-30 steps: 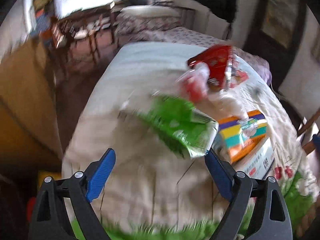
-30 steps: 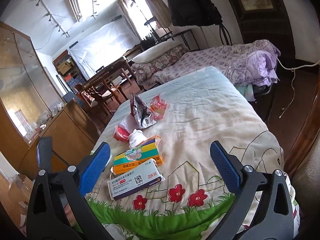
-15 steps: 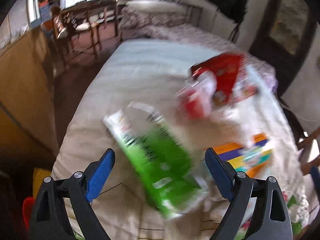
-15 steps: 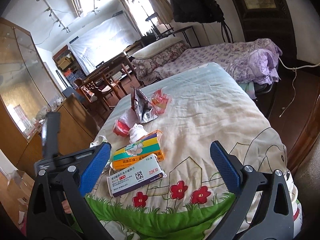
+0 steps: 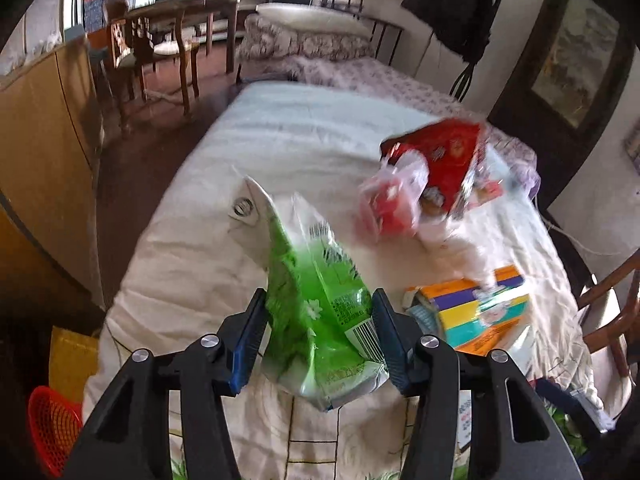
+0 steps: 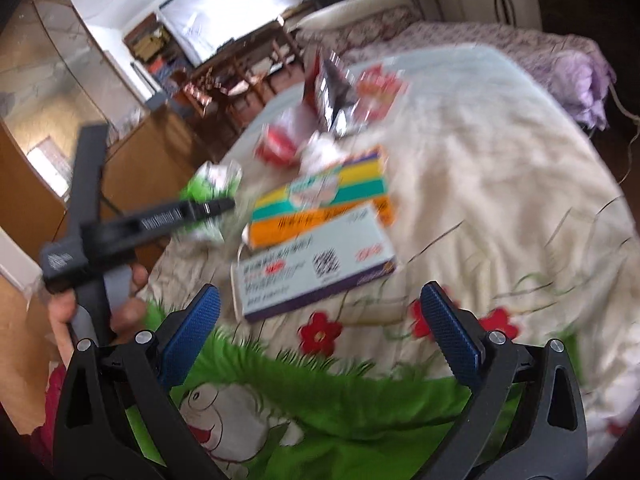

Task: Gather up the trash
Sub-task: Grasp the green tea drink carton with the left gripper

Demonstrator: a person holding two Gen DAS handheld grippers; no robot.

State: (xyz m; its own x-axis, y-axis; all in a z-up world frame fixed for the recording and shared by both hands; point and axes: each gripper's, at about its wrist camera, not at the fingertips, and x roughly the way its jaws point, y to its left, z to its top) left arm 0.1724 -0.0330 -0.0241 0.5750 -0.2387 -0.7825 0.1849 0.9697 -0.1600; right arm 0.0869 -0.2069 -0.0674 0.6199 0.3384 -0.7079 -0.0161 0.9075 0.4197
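Observation:
My left gripper (image 5: 318, 328) is shut on a green and white plastic packet (image 5: 320, 300) and holds it over the near part of the bed; the packet also shows in the right wrist view (image 6: 212, 188). My right gripper (image 6: 316, 332) is open and empty, above the bedspread in front of a white and purple medicine box (image 6: 316, 264). Behind the box lies a striped orange, purple and teal box (image 6: 328, 196). Farther back lie a red bag in clear plastic (image 5: 390, 202), a red foil snack bag (image 5: 444, 160) and crumpled white tissue (image 6: 320, 148).
A red basket (image 5: 52, 428) and a yellow bag (image 5: 74, 356) stand on the floor left of the bed (image 5: 304, 136). A wooden cabinet (image 5: 44, 128) runs along the left. Chairs and a table (image 5: 176, 28) stand at the back, with a second bed (image 6: 500, 40) beyond.
My left gripper has closed on the green packet, which has turned upright between the fingers. My right gripper has moved down and closer to the white and purple box.

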